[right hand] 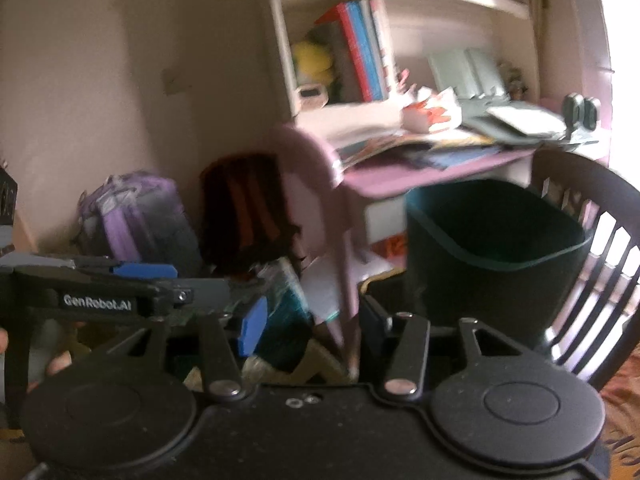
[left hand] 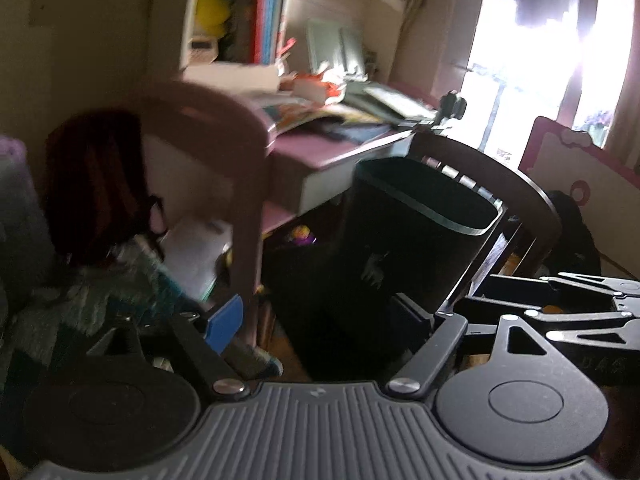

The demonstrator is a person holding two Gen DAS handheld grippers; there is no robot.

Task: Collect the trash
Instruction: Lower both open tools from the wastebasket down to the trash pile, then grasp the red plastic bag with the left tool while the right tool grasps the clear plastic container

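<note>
A dark waste bin [left hand: 416, 232] [right hand: 492, 252] stands open-topped on the floor by a pink desk [left hand: 320, 148]. Crumpled orange-and-white paper [left hand: 316, 84] [right hand: 432, 114] lies on the desk among books. My left gripper [left hand: 320, 320] is open and holds nothing, with the bin just ahead and to its right. My right gripper [right hand: 314, 322] is also open, with nothing between its blue-padded fingers, and the bin is ahead to its right. In the right wrist view the left gripper [right hand: 180, 280] shows at the left, with a hand behind it.
A pink chair [left hand: 224, 140] [right hand: 320, 184] stands before the desk. A dark slatted chair [left hand: 520, 200] [right hand: 600, 240] is behind the bin. A purple backpack [right hand: 136, 216] and a dark red bag [left hand: 100, 184] lean at the wall. Papers lie on the floor under the desk.
</note>
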